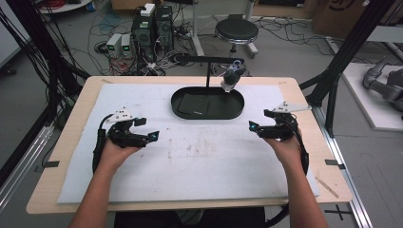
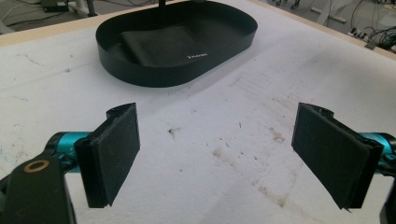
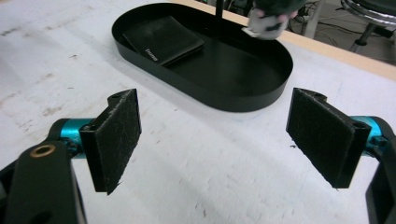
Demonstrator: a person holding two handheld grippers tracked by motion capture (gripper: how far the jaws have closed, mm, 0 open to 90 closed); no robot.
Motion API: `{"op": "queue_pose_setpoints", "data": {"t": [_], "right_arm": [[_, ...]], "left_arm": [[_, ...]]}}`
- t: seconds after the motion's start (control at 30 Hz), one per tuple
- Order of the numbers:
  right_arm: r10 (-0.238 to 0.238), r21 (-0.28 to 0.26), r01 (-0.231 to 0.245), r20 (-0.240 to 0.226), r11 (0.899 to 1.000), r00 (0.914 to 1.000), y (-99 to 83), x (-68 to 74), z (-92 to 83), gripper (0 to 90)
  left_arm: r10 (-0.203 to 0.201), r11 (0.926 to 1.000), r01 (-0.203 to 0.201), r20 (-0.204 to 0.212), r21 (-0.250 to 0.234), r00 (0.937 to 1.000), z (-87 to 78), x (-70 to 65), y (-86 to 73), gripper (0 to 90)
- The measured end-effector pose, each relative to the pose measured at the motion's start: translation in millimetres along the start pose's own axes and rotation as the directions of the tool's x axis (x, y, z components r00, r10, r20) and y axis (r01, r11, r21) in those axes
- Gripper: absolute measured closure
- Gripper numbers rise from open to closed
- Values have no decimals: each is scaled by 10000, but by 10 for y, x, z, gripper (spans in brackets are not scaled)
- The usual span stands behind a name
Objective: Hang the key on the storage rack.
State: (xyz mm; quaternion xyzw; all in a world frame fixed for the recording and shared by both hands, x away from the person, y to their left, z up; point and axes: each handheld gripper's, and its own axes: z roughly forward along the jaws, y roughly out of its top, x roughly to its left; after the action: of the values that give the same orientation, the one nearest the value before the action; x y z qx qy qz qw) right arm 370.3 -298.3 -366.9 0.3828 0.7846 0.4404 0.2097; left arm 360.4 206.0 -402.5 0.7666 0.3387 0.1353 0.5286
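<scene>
High view: I hold my left hand-held gripper [image 1: 151, 136] and right hand-held gripper [image 1: 253, 126] low over the white mat [image 1: 190, 166] on the counter [image 1: 76, 118], well apart. Both have jaws spread wide, gripping nothing. Beyond them sits a black oval tray [image 1: 180, 107] with a dark flat wallet [image 2: 163, 44] inside, toward its left end.

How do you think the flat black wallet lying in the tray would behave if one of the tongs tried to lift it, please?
The wallet looks thin and folded, so it may flop open if pinched by one edge. It lies flat on the tray floor, so getting under it could be awkward. It is probably light, and the tongs' fuzzy pads should grip it well.
</scene>
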Motion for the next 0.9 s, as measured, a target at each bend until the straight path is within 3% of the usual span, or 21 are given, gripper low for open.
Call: {"op": "queue_pose_setpoints", "data": {"t": [0.1, 0.23, 0.3, 0.37, 0.9], "right_arm": [[195, -292, -196, -29, 9994, 9998, -149, -29, -37, 183], [577, -249, -574, 118, 9980, 9983, -340, -52, -26, 182], [590, -32, -590, 109, 9983, 9982, -361, -71, -19, 182], [608, -205, -604, 186, 9980, 9980, -379, -75, -41, 182], [419, -3, -419, 527, 9991, 9977, -412, -29, 13, 182]], "left_arm": [[-85, 10000, 85, -8, -7, 10000, 16, 1, -16, 153], [-48, 10000, 48, -83, -48, 10000, 27, -4, -15, 153], [-61, 9999, 60, -127, -126, 9999, 20, -3, -13, 153], [-95, 9998, 93, -147, -153, 9998, 13, 7, -14, 153], [-113, 9999, 111, -214, -98, 9997, -10, 18, -47, 153]]}}
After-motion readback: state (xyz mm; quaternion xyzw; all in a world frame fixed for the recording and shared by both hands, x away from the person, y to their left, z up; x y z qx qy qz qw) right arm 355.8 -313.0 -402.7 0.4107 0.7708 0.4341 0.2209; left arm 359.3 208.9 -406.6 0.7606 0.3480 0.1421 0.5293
